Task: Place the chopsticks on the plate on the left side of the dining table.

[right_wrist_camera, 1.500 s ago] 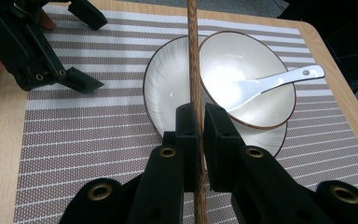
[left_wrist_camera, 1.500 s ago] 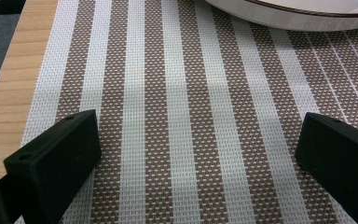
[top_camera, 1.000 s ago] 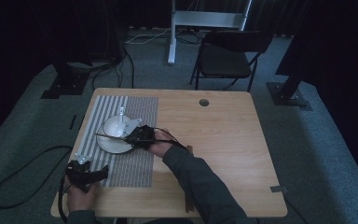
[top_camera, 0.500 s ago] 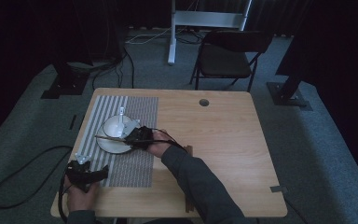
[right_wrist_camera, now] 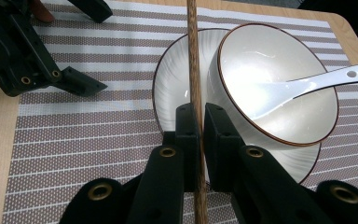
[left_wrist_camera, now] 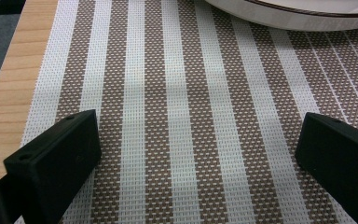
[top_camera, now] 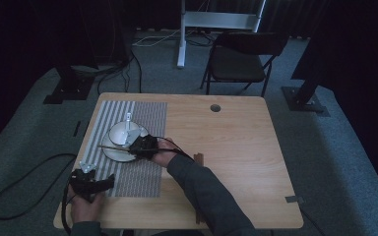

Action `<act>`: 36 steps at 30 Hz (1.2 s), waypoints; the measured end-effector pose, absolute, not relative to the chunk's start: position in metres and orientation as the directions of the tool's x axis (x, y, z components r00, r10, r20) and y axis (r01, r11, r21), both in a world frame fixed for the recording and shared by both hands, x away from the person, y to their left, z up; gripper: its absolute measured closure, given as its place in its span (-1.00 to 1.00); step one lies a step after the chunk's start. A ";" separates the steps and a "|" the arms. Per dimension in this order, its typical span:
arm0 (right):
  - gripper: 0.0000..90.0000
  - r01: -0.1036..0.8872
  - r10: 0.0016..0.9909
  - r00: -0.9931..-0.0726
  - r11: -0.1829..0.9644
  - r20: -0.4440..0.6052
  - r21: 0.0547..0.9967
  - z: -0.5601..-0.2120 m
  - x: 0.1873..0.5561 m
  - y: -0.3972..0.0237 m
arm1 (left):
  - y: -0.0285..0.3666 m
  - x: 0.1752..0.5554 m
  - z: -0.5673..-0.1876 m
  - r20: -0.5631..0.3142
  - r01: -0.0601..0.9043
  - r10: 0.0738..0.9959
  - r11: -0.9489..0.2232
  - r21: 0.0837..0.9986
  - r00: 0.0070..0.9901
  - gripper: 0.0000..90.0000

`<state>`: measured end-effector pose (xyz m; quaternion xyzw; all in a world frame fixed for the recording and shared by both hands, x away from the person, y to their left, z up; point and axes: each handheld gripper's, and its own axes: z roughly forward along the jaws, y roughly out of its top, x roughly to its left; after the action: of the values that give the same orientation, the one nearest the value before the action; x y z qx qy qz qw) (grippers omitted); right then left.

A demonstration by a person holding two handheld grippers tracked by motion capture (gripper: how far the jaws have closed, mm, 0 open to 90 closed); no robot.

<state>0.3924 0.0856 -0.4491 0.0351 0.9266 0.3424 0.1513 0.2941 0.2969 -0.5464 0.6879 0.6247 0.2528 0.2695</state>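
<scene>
A thin wooden chopstick (right_wrist_camera: 195, 70) is clamped between the jaws of my right gripper (right_wrist_camera: 198, 114), which is shut on it. It pokes out leftward over the plate (top_camera: 113, 153) as the chopstick (top_camera: 109, 146) in the high view. Just beyond the gripper, a white bowl (right_wrist_camera: 270, 93) with a dark rim sits on the white plate (right_wrist_camera: 170, 93) and holds a white spoon (right_wrist_camera: 326, 79). My left gripper (left_wrist_camera: 196, 154) rests low over the striped placemat (left_wrist_camera: 177, 93), open, with nothing between its jaws. The plate's rim (left_wrist_camera: 279, 16) lies ahead of it.
The striped placemat (top_camera: 142, 177) covers the left part of the wooden table (top_camera: 236, 147). My left gripper (top_camera: 94, 178) is near the table's front left corner. A black chair (top_camera: 238, 61) stands behind the table, and cables lie on the floor at the left.
</scene>
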 end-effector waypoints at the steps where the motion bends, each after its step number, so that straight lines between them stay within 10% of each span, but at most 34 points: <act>1: 0.89 -0.038 0.169 -0.952 0.765 -0.256 0.643 -0.450 0.392 0.086 | 0.297 0.294 -0.546 0.011 0.723 0.996 -0.074 0.686 0.091 -0.99; 36: 0.89 -0.044 0.167 -0.947 0.781 -0.276 0.623 -0.465 0.399 0.102 | 0.297 0.294 -0.546 0.011 0.724 0.996 -0.075 0.686 0.092 -0.99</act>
<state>0.3991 0.1023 -0.4647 0.0329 0.9301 0.3291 0.1600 0.2941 0.2969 -0.5464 0.6882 0.6246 0.2525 0.2693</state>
